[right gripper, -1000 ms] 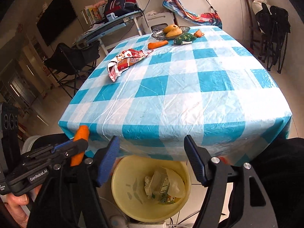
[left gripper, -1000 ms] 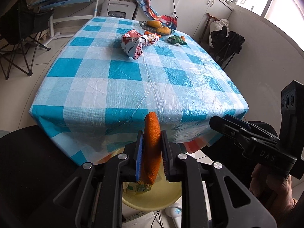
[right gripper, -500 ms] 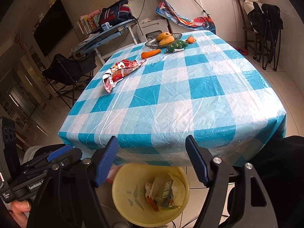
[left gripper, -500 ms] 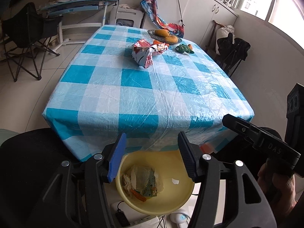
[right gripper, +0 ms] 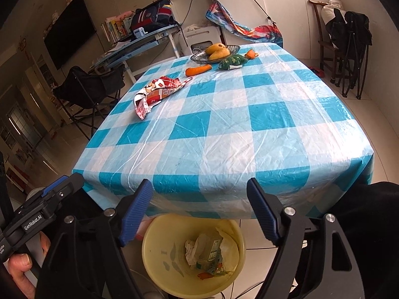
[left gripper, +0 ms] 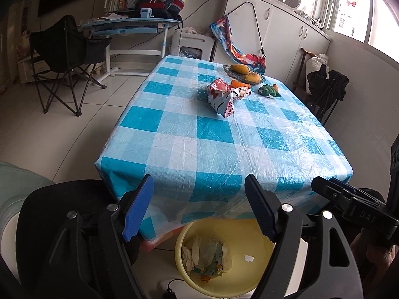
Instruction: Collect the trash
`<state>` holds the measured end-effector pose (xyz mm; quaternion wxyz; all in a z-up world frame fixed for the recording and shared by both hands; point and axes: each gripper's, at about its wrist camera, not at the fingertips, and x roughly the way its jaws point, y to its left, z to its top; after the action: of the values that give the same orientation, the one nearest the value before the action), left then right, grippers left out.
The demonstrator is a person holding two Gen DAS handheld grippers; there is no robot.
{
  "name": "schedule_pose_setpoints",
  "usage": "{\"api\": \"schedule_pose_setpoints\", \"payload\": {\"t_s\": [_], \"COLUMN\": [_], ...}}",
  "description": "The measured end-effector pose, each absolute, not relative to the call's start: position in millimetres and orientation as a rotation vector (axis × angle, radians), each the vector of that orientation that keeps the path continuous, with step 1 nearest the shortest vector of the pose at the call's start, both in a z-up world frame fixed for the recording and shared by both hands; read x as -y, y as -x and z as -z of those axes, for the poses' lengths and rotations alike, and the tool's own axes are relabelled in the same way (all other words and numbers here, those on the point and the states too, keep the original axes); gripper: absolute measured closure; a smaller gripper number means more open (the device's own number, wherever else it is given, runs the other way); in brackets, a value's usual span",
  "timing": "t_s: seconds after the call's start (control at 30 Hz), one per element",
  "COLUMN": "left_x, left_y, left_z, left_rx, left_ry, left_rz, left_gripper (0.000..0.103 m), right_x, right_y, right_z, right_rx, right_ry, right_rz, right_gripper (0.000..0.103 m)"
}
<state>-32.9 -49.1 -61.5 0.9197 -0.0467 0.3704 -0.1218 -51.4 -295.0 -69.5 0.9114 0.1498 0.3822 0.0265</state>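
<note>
A yellow bin stands on the floor under the table's near edge. It holds crumpled paper, a carton and a small orange piece. Above the bin, my left gripper is opening its jaws, with nothing between them. My right gripper hangs beside it over the bin, its jaws also widening and empty. On the checked tablecloth lies a crumpled red-and-white snack wrapper, far from both grippers.
At the table's far end are a carrot, a green toy, a small orange scrap and a dish of yellow fruit. A folding chair and a desk stand to the left. Dark chairs are on the right.
The left gripper was shut on an orange piece; it opened and the piece now lies in the bin. Its view has tilted up. The right gripper's jaws widened slightly.
</note>
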Motion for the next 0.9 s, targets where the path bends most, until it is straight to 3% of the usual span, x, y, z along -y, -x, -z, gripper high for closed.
{"api": "schedule_pose_setpoints", "payload": {"t_s": [0.9], "left_x": [42.5], "left_y": [13.1], "left_z": [64.0], "left_rx": [-0.763], "left_ry": [0.132], "left_rz": [0.218], "left_gripper": [0.027], "right_x": [306.0], "right_y": [23.6], "right_z": [59.4], "right_rx": [-0.774], "right_ry": [-0.313], "right_rz": [-0.061], "right_gripper": [0.027]}}
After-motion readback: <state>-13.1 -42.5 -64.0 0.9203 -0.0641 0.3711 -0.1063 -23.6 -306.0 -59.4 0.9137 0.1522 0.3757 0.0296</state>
